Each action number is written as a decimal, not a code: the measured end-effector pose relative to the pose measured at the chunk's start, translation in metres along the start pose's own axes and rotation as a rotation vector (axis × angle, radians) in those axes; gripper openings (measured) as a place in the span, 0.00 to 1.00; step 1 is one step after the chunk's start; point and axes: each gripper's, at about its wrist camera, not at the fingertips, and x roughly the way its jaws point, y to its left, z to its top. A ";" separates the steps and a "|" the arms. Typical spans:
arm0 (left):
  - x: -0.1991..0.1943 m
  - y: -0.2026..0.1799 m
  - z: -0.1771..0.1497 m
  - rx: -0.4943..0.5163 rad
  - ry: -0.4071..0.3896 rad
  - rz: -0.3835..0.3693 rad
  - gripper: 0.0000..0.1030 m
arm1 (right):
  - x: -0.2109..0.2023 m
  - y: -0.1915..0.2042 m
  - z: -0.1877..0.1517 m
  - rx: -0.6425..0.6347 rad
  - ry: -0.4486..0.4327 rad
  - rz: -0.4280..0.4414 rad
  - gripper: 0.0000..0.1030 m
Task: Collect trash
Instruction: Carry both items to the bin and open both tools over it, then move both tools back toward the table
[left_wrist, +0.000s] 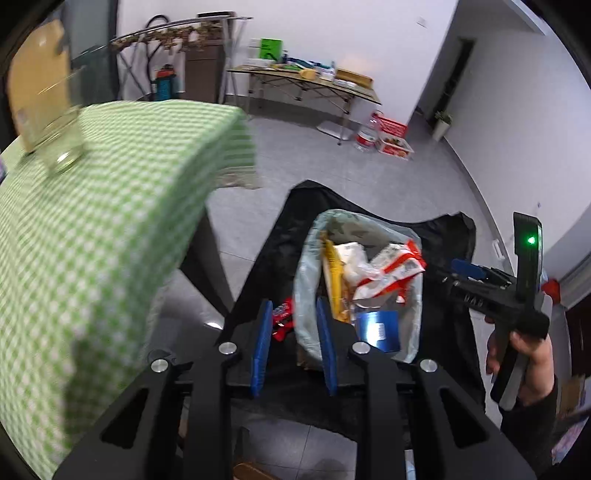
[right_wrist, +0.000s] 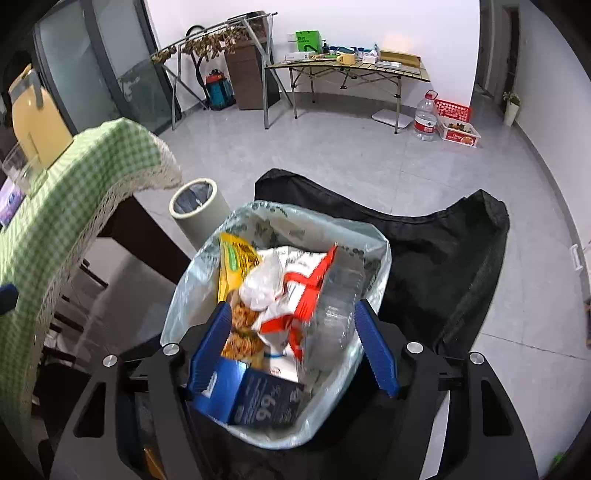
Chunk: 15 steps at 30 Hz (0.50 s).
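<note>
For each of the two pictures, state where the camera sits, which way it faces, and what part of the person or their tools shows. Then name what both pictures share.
Left wrist view: sits on the left gripper, facing down at the pale translucent trash bag; a small red wrapper is between the jaws; the right gripper and a hand show.
Right wrist view: sits on the right gripper, facing down into the bag, jaws open and empty.
Shared: bag, green checked tablecloth, folding table.
</note>
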 end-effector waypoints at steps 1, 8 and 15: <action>0.003 -0.009 0.001 0.013 0.008 -0.013 0.21 | -0.002 0.002 -0.001 -0.010 0.001 -0.008 0.65; 0.020 -0.032 -0.003 0.057 0.074 -0.018 0.51 | -0.020 0.009 -0.003 -0.069 -0.008 -0.099 0.69; -0.002 -0.024 -0.009 0.029 0.035 0.004 0.87 | -0.047 0.027 0.005 -0.120 -0.062 -0.156 0.72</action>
